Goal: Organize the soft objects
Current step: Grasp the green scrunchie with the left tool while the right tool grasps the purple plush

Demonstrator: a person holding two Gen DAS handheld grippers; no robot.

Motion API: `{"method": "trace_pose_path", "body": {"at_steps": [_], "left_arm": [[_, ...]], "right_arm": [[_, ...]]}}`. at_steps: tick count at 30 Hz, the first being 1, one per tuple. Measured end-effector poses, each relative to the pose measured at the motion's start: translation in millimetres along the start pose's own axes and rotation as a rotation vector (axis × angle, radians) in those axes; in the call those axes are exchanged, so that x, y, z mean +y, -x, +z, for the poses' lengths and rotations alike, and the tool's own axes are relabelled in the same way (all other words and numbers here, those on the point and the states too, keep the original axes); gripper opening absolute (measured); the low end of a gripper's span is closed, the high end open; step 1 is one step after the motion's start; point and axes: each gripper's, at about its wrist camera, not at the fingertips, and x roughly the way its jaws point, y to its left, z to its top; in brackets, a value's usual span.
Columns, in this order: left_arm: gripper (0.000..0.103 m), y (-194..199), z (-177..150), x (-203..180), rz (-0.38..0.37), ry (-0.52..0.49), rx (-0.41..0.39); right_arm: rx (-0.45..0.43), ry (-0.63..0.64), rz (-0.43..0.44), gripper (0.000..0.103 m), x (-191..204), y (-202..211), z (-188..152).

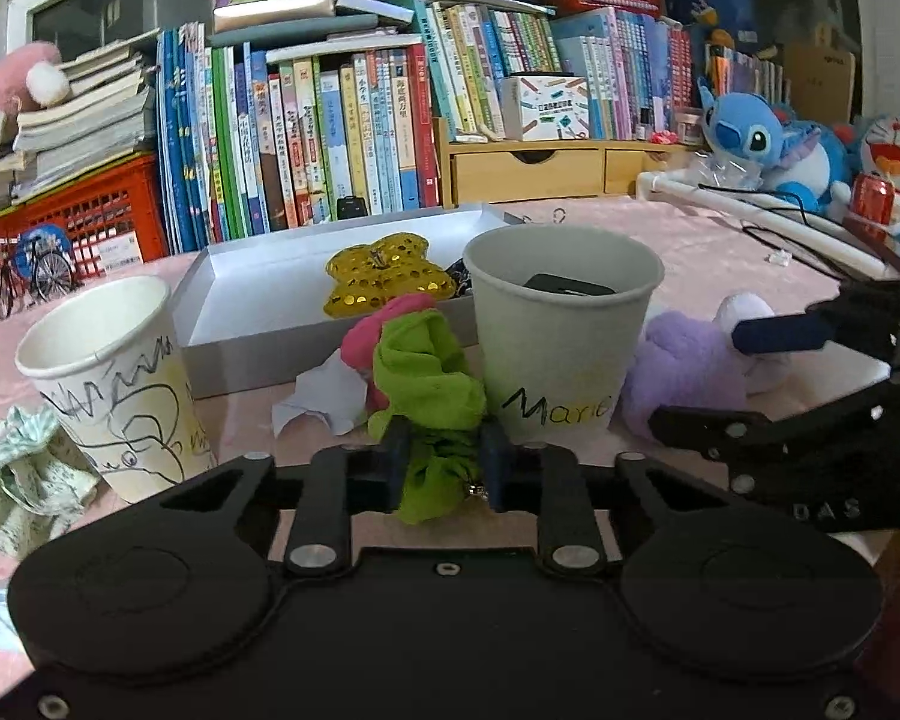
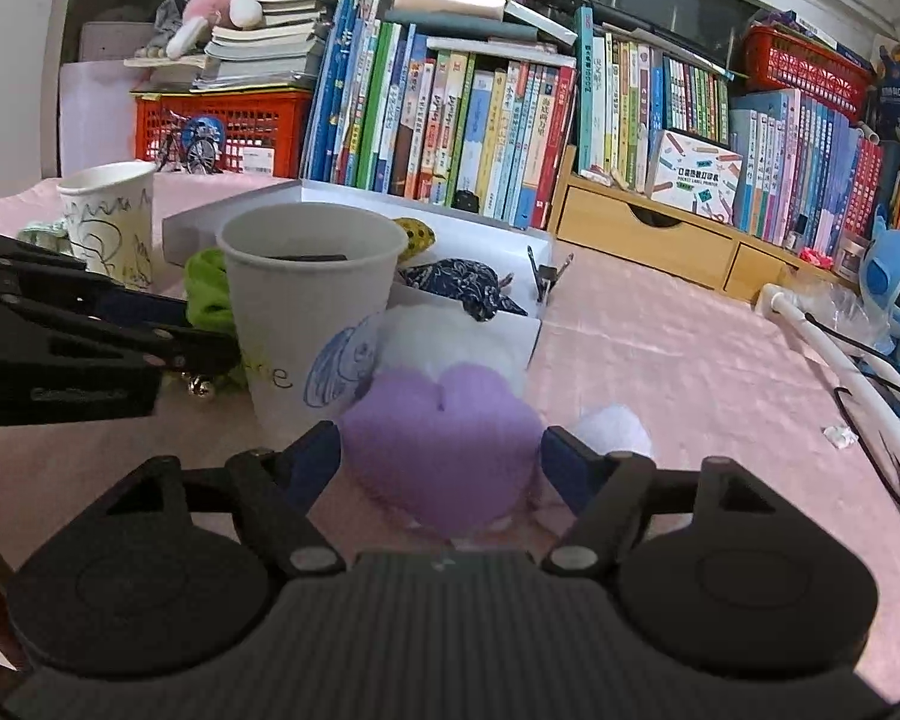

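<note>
Soft items gripped beside the white box point(image 1: 258, 324) — sorting in progress.
The box is set on a pink-covered table point(image 2: 660, 360) before packed bookshelves; just in front of it, green cloth point(image 1: 432, 396) is clenched in the left gripper point(image 1: 441, 468), while a purple plush point(image 2: 444, 444) is bracketed by the right gripper point(image 2: 441, 456) — whether squeezed cannot be told. A lift into the box is judged next.
</note>
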Motion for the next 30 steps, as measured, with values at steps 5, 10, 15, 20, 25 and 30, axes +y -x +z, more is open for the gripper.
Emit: {"method": "trace_pose_path", "body": {"at_steps": [5,10,15,20,25,30], "left_arm": [[0.015,12.3,-1.7,0.5,-0.031,-0.002,0.017],[0.015,31.8,-5.1,6.9,-0.060,0.011,0.047],[0.026,48.0,-10.5,17.4,-0.084,0.056,0.081],[0.059,50.1,-11.1,19.5,-0.035,0.078,0.060],[0.080,38.7,-6.7,12.5,-0.002,0.056,0.015],[0.080,14.8,-5.1,8.4,-0.011,0.064,0.054]], "right_arm": [[0.005,0.007,0.000,0.083,0.2,-3.0,0.2],[0.007,0.011,0.002,0.083,0.3,-6.4,0.3],[0.006,0.011,0.004,0.083,0.8,-7.4,0.3],[0.011,0.022,0.002,0.085,3.2,-11.3,0.8],[0.022,0.051,0.000,0.087,7.4,-15.2,1.4],[0.033,0.076,0.006,0.089,10.3,-19.2,2.0]]}}
